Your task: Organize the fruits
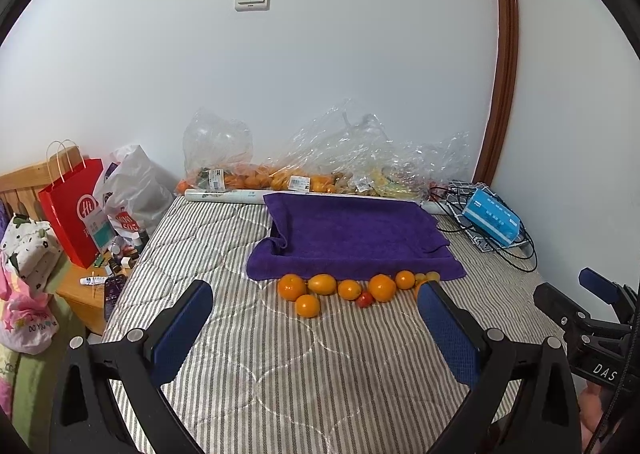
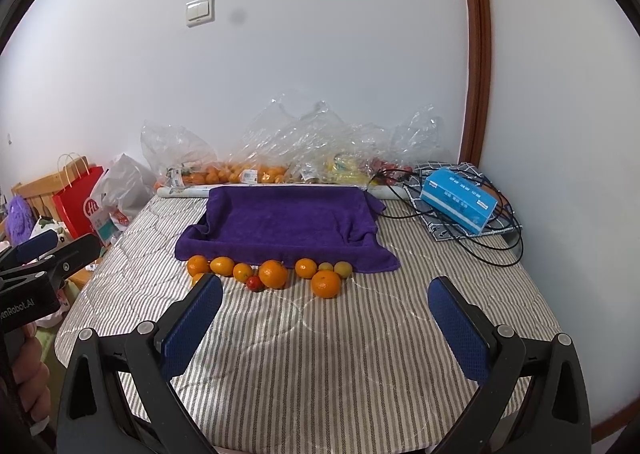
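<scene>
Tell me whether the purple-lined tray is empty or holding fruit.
Empty: the purple-lined tray shows only bare towel; the loose fruits lie in front on the bed.

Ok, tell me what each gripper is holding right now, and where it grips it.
Nothing is held. The left gripper and the right gripper are both open above the striped bed cover, and the fruits lie untouched by the purple towel.

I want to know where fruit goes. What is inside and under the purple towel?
The purple towel drapes over a tray-like shape, and its hollow holds no fruit. The loose oranges lie before it on the striped mattress. What lies under it is covered.
</scene>
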Action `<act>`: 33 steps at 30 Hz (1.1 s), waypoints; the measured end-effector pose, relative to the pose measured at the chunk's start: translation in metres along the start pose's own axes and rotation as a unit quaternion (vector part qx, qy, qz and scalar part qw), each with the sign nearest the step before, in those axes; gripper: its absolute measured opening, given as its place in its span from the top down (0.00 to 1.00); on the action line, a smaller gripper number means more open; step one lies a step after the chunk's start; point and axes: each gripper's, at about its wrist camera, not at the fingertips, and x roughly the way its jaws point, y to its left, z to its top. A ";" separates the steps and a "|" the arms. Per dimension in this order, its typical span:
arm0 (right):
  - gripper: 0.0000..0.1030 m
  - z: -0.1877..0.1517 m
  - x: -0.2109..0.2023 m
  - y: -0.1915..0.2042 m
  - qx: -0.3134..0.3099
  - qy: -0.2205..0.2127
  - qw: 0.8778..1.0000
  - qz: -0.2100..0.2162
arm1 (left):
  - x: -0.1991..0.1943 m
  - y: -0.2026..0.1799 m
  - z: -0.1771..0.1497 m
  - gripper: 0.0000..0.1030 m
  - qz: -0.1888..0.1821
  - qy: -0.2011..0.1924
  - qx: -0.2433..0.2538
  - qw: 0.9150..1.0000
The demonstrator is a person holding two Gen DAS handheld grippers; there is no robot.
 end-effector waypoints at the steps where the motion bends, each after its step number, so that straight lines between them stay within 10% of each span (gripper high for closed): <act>1: 0.01 0.000 0.001 0.000 0.000 0.001 1.000 0.001 | 0.002 0.000 0.000 0.00 0.000 0.001 0.000 1.000; 33: 0.03 -0.025 0.156 -0.016 0.002 0.093 0.995 -0.027 | 0.147 0.039 -0.017 0.04 -0.006 0.092 0.022 0.995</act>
